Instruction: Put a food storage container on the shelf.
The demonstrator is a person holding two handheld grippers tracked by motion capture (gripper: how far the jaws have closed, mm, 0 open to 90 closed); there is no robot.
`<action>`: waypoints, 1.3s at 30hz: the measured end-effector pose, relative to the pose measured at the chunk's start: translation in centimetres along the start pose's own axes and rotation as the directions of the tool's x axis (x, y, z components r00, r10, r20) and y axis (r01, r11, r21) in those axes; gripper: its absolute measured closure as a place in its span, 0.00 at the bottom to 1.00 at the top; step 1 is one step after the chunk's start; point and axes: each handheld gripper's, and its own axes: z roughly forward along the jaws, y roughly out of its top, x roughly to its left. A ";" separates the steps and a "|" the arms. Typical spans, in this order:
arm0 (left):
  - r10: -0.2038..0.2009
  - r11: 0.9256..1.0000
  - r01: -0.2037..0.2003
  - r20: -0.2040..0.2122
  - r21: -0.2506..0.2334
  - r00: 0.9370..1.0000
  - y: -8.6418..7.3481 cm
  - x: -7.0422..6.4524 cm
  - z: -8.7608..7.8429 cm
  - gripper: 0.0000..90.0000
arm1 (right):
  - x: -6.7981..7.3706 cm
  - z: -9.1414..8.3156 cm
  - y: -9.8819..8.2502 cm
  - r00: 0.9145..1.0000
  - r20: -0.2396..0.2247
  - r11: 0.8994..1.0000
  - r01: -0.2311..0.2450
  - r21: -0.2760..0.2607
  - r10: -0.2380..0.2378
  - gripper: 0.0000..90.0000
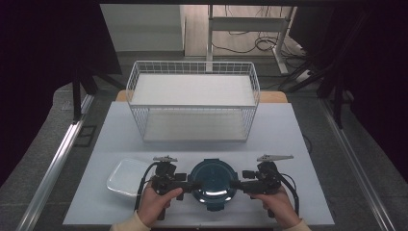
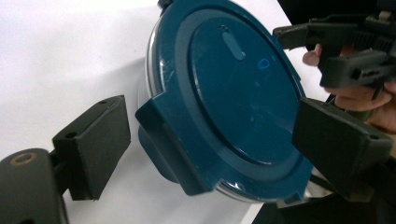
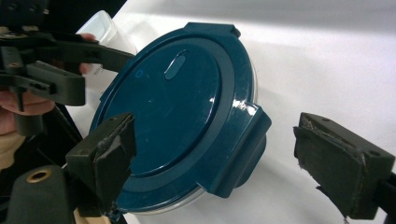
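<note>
- Round container with a dark blue lid [image 1: 212, 179] sits on the white desk [image 1: 288, 144], near the front edge, about centre.
- Lid has clip tabs on its rim; clear base shows just under the lid edge in the left gripper view [image 2: 224, 93] and right gripper view [image 3: 182, 107].
- Left gripper [image 1: 188, 183] at the container's left side, held in the person's left hand [image 1: 155, 202]. Jaws spread apart, one on each side of a lid tab in its own view; nothing clamped.
- Right gripper [image 1: 236, 184] at the container's right side, held in the right hand [image 1: 276, 204]. Jaws likewise parted, straddling the tab on that side, one jaw over the lid rim, the other off over the bare desk.
- Cannot tell whether either jaw pad actually touches the lid.
- Clear shallow plastic tub [image 1: 126, 176] lies on the desk just left of the left gripper, apart from the container.
- White wire basket [image 1: 192, 103] stands farther back on the desk, centred, well apart from the container.
</note>
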 end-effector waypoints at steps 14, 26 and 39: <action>-0.062 0.998 0.059 0.066 0.036 0.996 -0.4 1.2 1.4 0.19 | -0.3 1.7 -0.6 0.996 -0.055 0.997 -0.075 0.035 0.077 0.17; -0.152 0.988 0.146 0.118 0.055 0.981 -0.9 1.9 1.8 0.23 | -1.0 2.2 -1.1 0.979 -0.085 0.982 -0.185 0.036 0.187 0.30; -0.175 0.984 0.174 0.101 0.022 0.979 -1.4 1.4 0.7 0.36 | -1.5 1.4 -1.2 0.957 -0.153 0.970 -0.244 0.024 0.245 0.45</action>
